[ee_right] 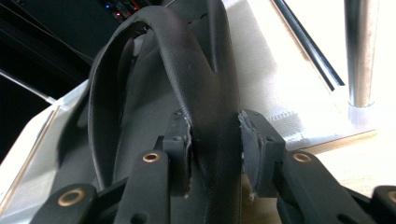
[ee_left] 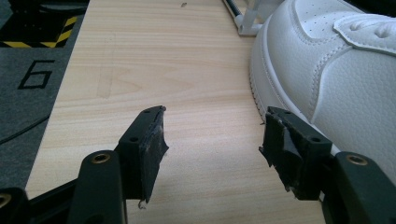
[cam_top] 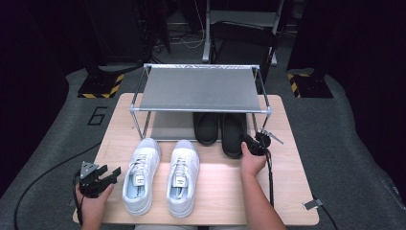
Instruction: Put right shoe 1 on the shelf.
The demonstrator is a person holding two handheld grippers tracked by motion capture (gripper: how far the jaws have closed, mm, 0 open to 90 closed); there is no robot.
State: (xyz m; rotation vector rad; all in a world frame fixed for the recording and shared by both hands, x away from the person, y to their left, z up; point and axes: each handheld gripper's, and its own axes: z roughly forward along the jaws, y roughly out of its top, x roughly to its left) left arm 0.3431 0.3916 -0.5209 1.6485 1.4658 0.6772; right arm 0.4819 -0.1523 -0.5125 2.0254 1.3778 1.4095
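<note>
We see the left gripper held low near the table's front left corner, jaws wide apart with nothing between them. The right gripper is extended past mid-table toward the right edge, jaws half closed and clamped on the heel rim of the black shoe.

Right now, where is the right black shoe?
In the high view, the right black shoe sits under the rack, right of its mate, heel toward the person. The right gripper is clamped on its heel collar.
</note>
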